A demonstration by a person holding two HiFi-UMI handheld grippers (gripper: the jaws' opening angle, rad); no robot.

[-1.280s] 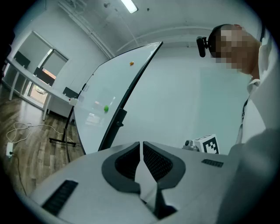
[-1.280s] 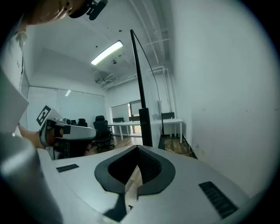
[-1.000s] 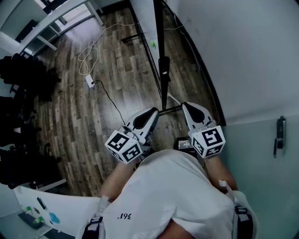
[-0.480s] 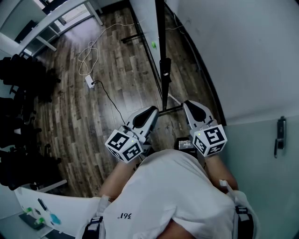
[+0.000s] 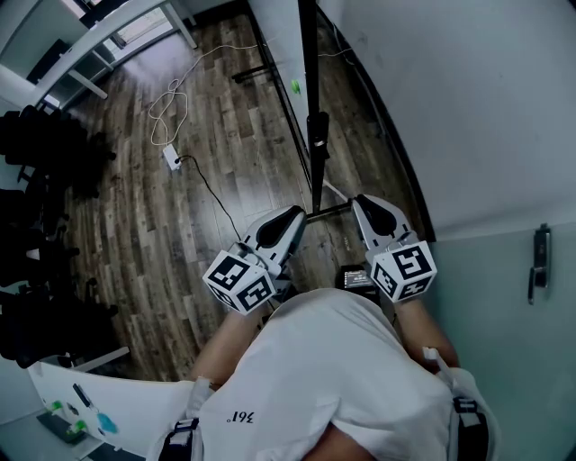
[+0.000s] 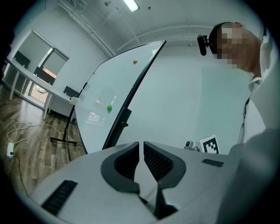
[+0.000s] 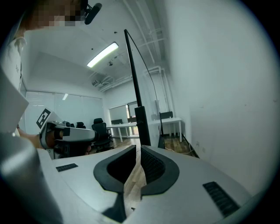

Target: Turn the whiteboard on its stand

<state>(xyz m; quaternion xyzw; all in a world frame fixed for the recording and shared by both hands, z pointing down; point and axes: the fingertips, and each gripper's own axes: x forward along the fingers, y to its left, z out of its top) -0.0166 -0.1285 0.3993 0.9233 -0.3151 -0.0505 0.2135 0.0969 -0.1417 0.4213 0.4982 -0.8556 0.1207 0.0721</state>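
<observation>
Here, left gripper, right gripper, fingers clenched empty, whiteboard edge-on, shirt reading 361°

All three views are cool, bluish and rather dim, with soft, even light and no hard shadows. In the right gripper view a ceiling light strip glows white and slightly blown out. Another ceiling lamp burns at the top edge of the left gripper view, where daylight also enters through a window at far left. The whiteboard carries pale, smeared reflections. Both gripper views are strongly fisheyed: straight edges bow and the corners fall to black. In the head view the wooden floor shows a dull sheen, while what seem to be chairs at left sink into near-black, their detail lost.
</observation>
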